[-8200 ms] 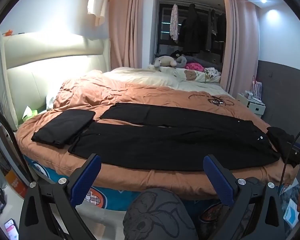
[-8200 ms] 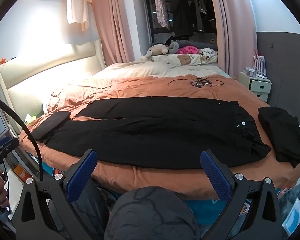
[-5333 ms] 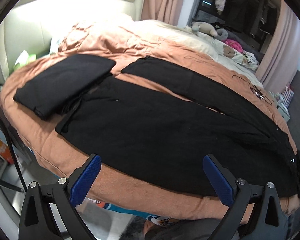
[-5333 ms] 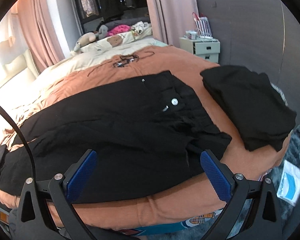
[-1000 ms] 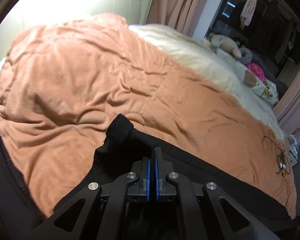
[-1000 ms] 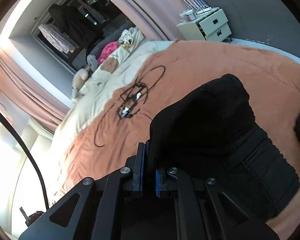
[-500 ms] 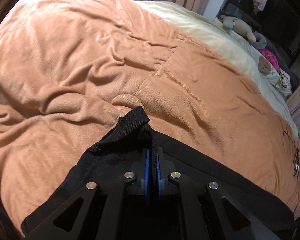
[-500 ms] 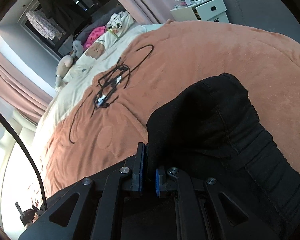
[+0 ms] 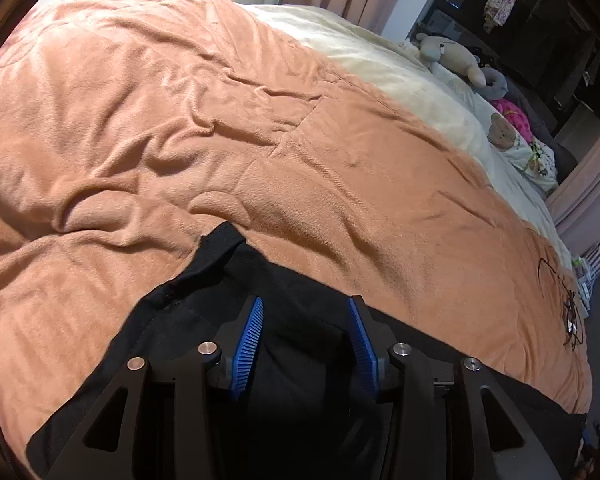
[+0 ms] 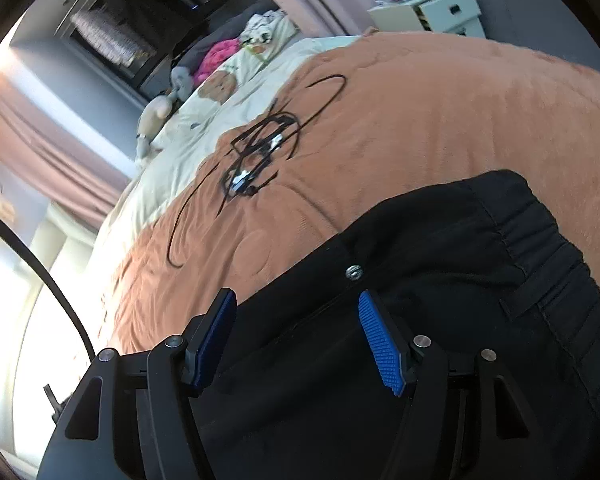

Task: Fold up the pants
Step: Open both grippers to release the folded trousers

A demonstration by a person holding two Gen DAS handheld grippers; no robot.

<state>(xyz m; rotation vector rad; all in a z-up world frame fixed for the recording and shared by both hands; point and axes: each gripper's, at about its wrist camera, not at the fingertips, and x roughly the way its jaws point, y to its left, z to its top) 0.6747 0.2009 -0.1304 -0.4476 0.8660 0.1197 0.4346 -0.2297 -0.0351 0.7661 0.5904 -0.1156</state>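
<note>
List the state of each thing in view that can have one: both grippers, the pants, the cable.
Left gripper: open, jaws just opened, pads clear of the cloth.
Right gripper: open, jaws just opened, nothing pinched.
Black pants: released, lying flat on the orange blanket.
Black cable: tangled, loose on the blanket, apart from the pants.

The left gripper (image 9: 305, 334) was built of matte black angular plastic arms with triangular cut-outs, fastened by round silver screws. Its fingers (image 9: 247, 343) carried bright blue ribbed pads. The right gripper (image 10: 296, 338) was of the same make: black frame, silver screw heads, blue textured pads. A thin black cable (image 10: 40, 264) curved along the left side of the right wrist view.
</note>
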